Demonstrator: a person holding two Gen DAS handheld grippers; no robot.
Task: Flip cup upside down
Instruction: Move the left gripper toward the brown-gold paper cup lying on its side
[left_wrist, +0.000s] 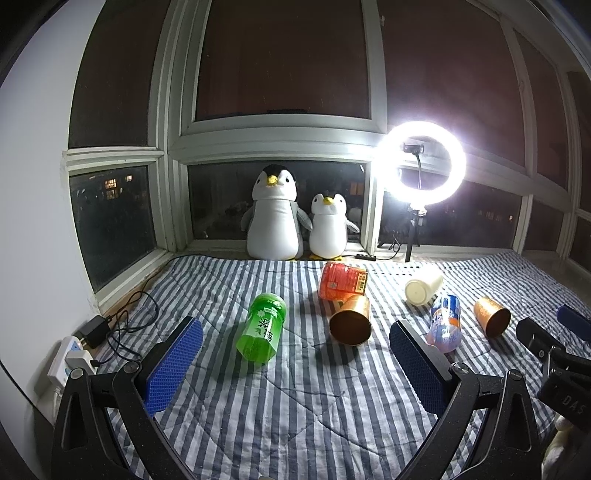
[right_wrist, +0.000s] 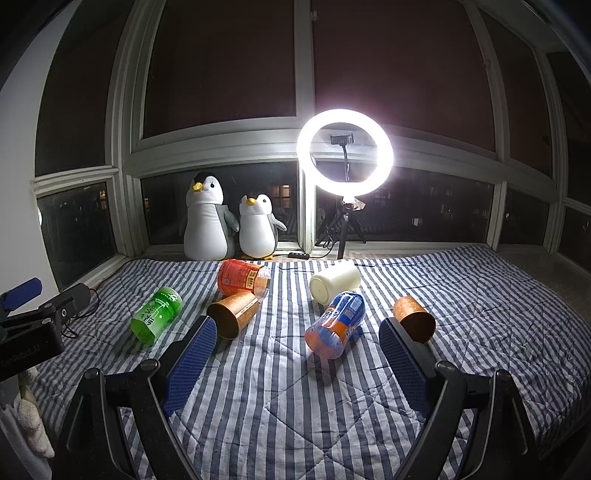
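Several cups lie on their sides on a blue-and-white striped quilt (left_wrist: 295, 406). A green cup (left_wrist: 262, 326) lies left of centre, also in the right wrist view (right_wrist: 157, 315). A copper cup (left_wrist: 351, 319) lies with its mouth toward me, also seen from the right (right_wrist: 232, 314). A second copper cup (left_wrist: 493, 316) lies at the right (right_wrist: 414, 318). An orange cup (left_wrist: 341, 280), a white cup (left_wrist: 423, 285) and a blue-orange cup (left_wrist: 445, 323) lie behind. My left gripper (left_wrist: 295, 354) is open and empty. My right gripper (right_wrist: 297, 350) is open and empty.
Two plush penguins (left_wrist: 275, 214) sit on the sill at the back. A lit ring light (left_wrist: 421, 162) on a tripod stands to their right. A power strip with cables (left_wrist: 70, 360) lies at the quilt's left edge. Windows enclose the back and sides.
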